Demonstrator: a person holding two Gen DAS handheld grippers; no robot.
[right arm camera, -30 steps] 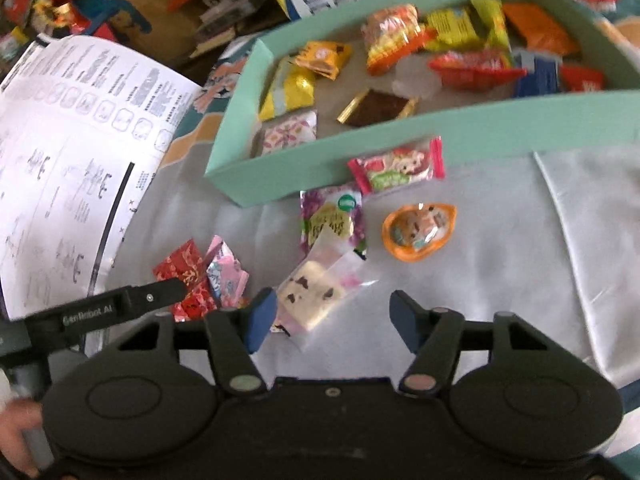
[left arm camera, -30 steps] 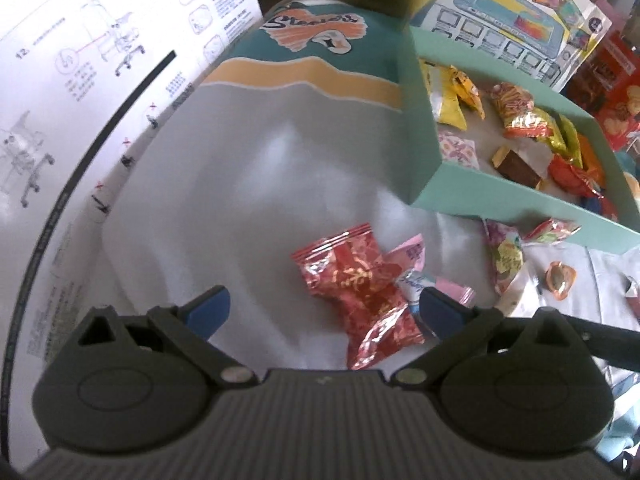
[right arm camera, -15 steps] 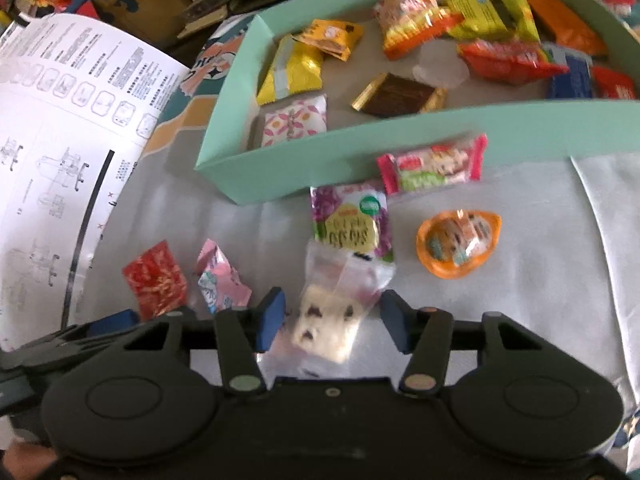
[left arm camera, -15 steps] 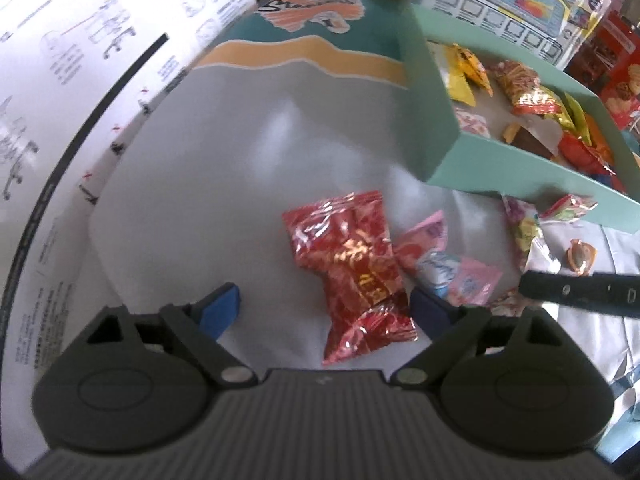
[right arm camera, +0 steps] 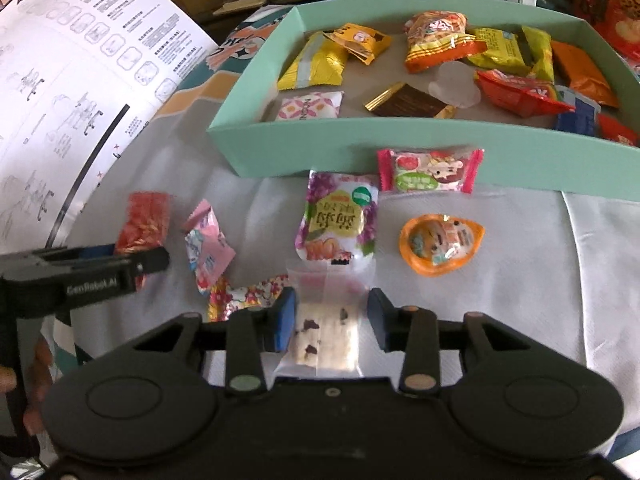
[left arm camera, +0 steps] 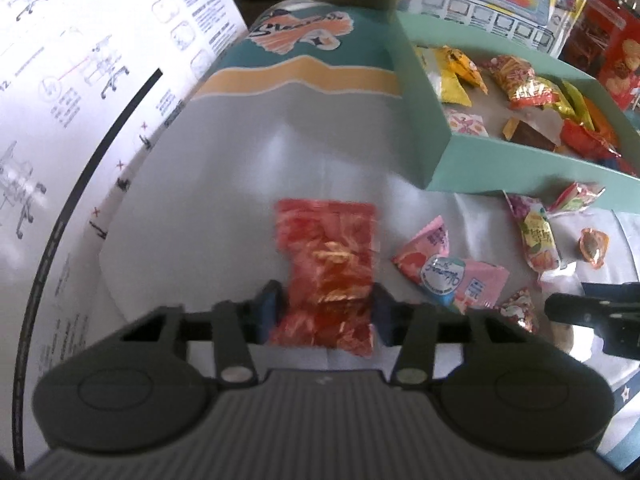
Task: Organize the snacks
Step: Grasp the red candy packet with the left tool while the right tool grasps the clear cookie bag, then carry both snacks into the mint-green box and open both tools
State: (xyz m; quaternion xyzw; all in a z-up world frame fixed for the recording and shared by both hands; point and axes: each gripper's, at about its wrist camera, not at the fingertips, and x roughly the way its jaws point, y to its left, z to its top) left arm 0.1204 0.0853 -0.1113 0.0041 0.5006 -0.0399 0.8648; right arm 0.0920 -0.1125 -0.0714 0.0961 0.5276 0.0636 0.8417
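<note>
My left gripper is shut on a red foil snack packet that lies on the grey cloth. The packet also shows in the right wrist view. My right gripper has its jaws narrowed around a clear-wrapped white nougat bar, with a small gap at the right pad. A mint green box holding several snacks stands beyond, also visible in the left wrist view. Loose snacks lie in front of it: a pink packet, a purple-white packet, an orange jelly cup and a pink-ended candy.
A large white instruction sheet covers the left side. A floral candy lies by my right gripper's left finger. Printed cartons and red snack bags stand behind the box.
My left gripper closed its jaws onto the red packet. My right gripper moved forward over the nougat bar and narrowed its jaws around it.
</note>
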